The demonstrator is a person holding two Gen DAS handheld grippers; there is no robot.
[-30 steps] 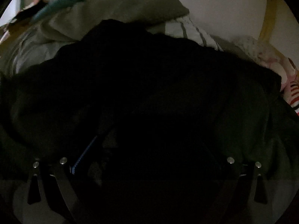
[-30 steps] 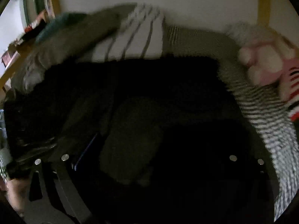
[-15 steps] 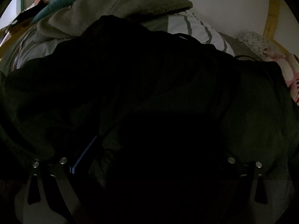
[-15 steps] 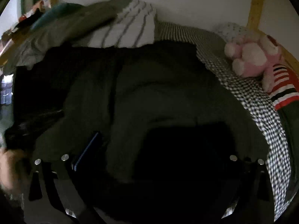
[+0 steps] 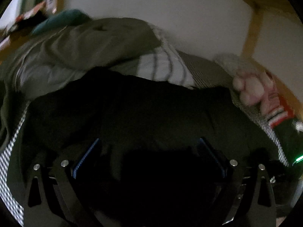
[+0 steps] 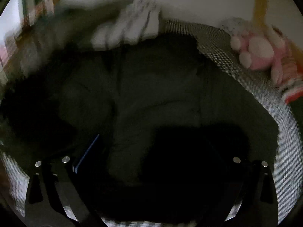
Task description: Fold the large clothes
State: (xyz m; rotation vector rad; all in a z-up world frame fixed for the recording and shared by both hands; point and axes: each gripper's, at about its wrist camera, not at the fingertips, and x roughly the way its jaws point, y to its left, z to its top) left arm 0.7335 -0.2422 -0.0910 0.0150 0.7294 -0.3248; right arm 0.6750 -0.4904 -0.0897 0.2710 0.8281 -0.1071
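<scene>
A large dark green garment [image 5: 161, 113] lies spread on a checked bedsheet [image 5: 11, 151] and fills the lower part of both views; it also shows in the right wrist view [image 6: 161, 94]. My left gripper [image 5: 149, 151] is open just above the garment's near part, with both blue-edged fingers [image 5: 87, 155] wide apart. My right gripper [image 6: 157, 151] hangs over the garment's near edge. Its left finger [image 6: 87, 151] shows far to the left; the right finger is lost in dark cloth. Neither gripper visibly holds cloth.
An olive blanket [image 5: 85, 43] and a striped pillow [image 5: 161, 66] lie piled behind the garment. A pink plush toy [image 6: 259, 54] sits at the right by the yellow bed frame [image 6: 259, 1]. The white wall stands behind.
Both cameras have tilted up and pulled back; more wall and bedsheet show. The left gripper's right finger now shows. The garment lies flatter on the bed.
</scene>
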